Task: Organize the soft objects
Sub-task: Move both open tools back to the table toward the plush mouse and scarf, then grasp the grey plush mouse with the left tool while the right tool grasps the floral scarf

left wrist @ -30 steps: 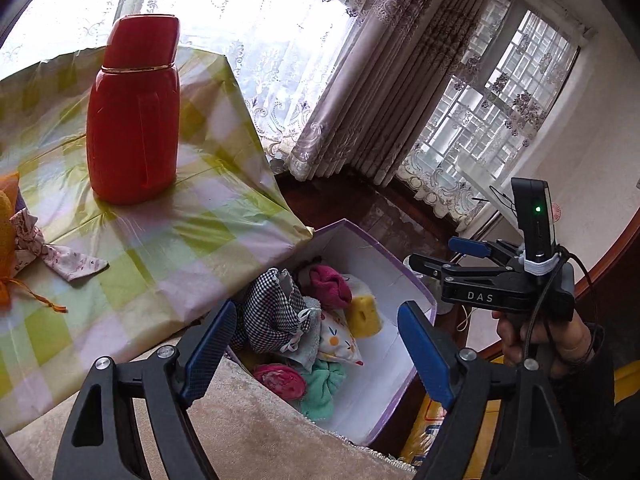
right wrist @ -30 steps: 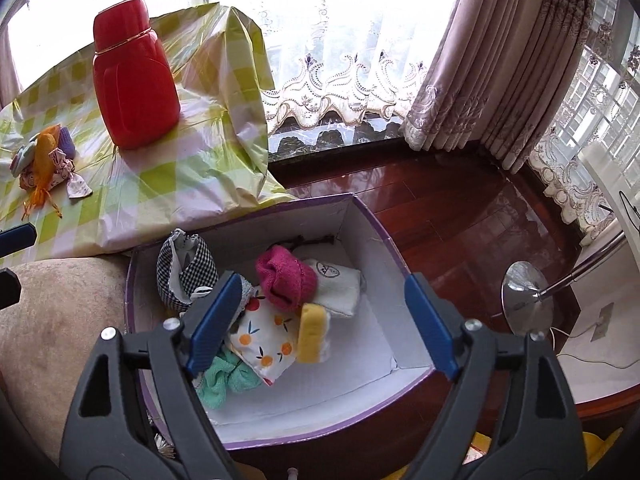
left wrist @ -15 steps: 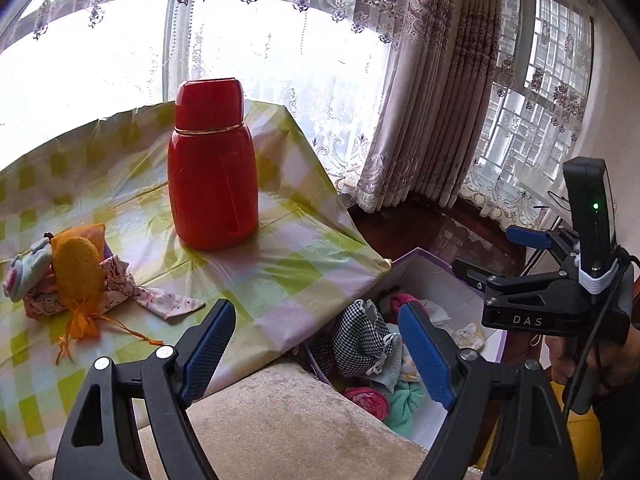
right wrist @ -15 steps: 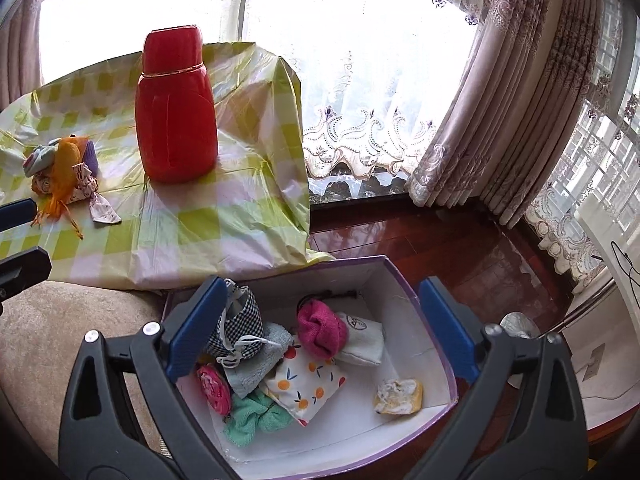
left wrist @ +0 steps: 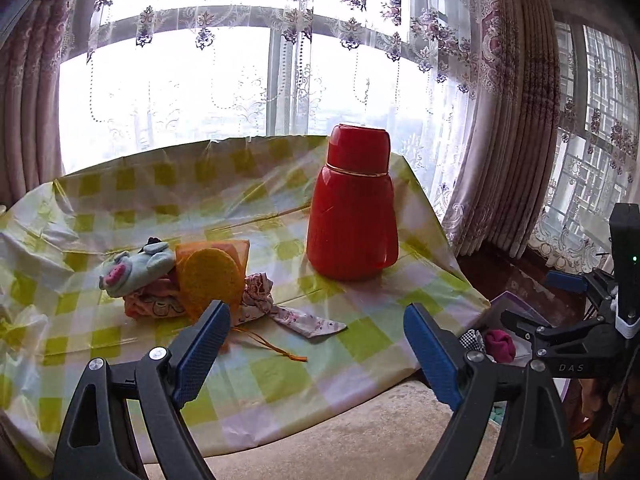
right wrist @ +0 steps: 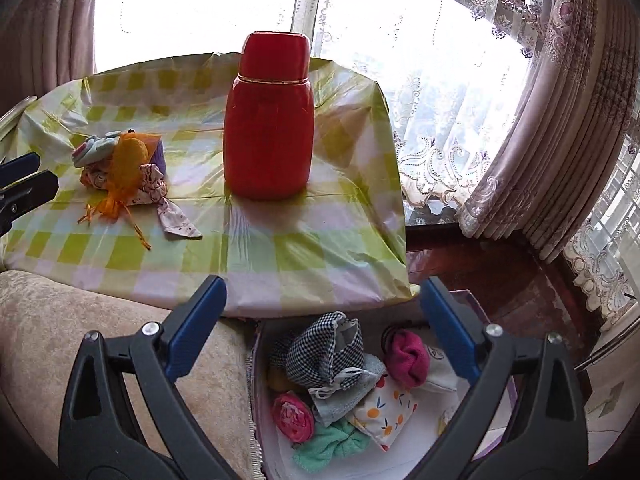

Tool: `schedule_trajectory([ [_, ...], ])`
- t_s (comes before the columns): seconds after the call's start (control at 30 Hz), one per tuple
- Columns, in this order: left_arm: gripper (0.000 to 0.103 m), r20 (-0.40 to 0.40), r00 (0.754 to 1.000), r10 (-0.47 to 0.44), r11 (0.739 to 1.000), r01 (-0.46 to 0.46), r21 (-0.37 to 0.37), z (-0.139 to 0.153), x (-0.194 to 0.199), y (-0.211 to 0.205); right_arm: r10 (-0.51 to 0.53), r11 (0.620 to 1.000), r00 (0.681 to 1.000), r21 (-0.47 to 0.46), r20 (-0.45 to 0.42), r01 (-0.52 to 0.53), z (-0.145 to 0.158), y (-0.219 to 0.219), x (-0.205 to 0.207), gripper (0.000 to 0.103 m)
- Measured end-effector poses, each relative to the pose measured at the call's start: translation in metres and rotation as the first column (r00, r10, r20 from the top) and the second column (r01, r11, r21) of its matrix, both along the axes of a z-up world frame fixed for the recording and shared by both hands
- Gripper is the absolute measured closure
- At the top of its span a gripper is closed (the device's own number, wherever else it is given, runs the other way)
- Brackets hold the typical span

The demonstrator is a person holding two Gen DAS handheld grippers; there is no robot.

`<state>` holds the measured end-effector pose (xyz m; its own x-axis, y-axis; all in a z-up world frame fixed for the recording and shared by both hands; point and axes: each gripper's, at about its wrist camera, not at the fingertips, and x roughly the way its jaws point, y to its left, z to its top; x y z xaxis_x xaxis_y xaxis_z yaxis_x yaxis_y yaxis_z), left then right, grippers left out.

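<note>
Box [left wrist: 516,308] mostly hidden behind tablecloth [left wrist: 280,360], purple item [right wrist: 160,156] obscured

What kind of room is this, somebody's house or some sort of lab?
Most likely a room in a home. Lace and heavy floral curtains hang over a big window, a checked plastic cloth covers a table holding a red thermos flask, and a beige upholstered seat sits beside it.
</note>
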<state>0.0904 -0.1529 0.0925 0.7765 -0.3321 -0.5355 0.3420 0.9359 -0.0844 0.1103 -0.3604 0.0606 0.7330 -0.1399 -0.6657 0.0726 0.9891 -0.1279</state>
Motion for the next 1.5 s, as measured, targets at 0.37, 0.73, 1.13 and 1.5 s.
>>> schedule_trajectory([
  [0.37, 0.014, -0.1, 0.977, 0.187, 0.979, -0.194, -0.066, -0.021, 0.025, 0.082, 0.121, 0.984, 0.993, 0.132, -0.016, -0.117, -0.015, 0.067, 0.037, 0.005],
  [0.73, 0.014, -0.107, 0.964, 0.242, 0.966, -0.25, -0.067, -0.028, 0.059, 0.114, 0.18, 0.968, 0.984, 0.18, -0.002, -0.176, -0.018, 0.112, 0.089, 0.005],
  [1.13, 0.014, -0.13, 0.955, 0.267, 0.958, -0.277, -0.067, -0.04, 0.094, 0.133, 0.226, 0.955, 0.973, 0.21, -0.052, -0.211, -0.04, 0.146, 0.147, 0.005],
  [1.5, 0.014, -0.158, 0.945, 0.285, 0.956, -0.292, -0.021, -0.058, 0.129, 0.146, 0.264, 0.95, 0.943, 0.221, -0.202, -0.219, -0.082, 0.161, 0.196, 0.013],
])
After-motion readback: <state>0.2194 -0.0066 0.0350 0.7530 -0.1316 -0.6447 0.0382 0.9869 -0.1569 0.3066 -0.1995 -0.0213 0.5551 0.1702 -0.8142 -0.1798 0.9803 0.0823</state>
